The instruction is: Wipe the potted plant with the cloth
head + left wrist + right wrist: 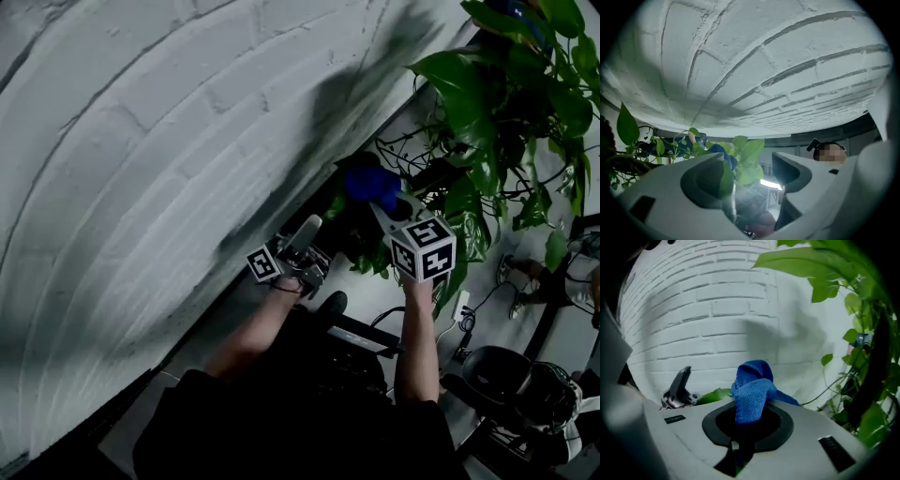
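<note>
The potted plant (497,103) spreads its green leaves at the upper right, close to the white brick wall. My right gripper (377,204) is shut on a bunched blue cloth (368,184) and holds it among the lower leaves. In the right gripper view the cloth (752,390) sticks up from the closed jaws of that gripper (751,420). My left gripper (314,234) is just left of it, pointing up at the foliage. Its jaws (749,161) stand apart with a green leaf (750,157) between them, not pinched.
The brick wall (141,169) fills the left side. A black chair (525,384) and cables with a power strip (461,309) are on the floor at lower right. A person (829,152) appears far off in the left gripper view.
</note>
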